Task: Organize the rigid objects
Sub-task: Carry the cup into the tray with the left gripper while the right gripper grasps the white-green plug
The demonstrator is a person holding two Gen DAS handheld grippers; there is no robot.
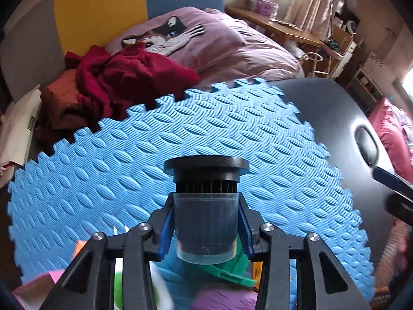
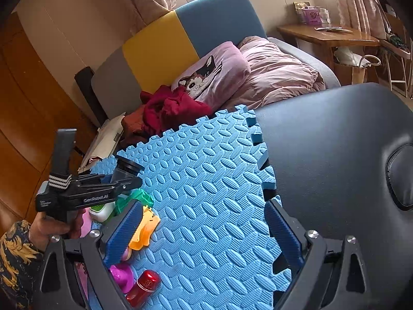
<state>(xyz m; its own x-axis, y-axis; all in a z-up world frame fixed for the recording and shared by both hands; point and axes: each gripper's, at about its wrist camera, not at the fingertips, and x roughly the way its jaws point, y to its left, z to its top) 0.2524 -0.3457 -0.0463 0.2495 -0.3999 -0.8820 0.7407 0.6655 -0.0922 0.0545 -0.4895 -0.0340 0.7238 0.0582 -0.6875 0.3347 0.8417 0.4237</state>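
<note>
The left tool (image 1: pixel 205 228), tilted steeply down over the blue mat (image 1: pixel 232 139), is clamped on a clear cup with a black lid (image 1: pixel 205 206), held above the mat's near-left toys. The right tool (image 2: pixel 204 235) points down at the mat on the tabletop (image 2: pixel 335 139), pads apart and holding nothing. A hand (image 2: pixel 55 228) in a patterned sleeve grips the left tool's handle.

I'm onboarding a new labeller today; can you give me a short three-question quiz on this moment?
1. True or false: the left gripper is shut on the clear cup with a black lid.
2. What does the right gripper hold? A) red bottle B) nothing C) orange toy
3. Fill in: the toys lie on a ____ foam mat.

Key: 1 true; 2 B, it is open above the mat, while the red bottle and orange toy lie beside it; 3 blue.
</note>
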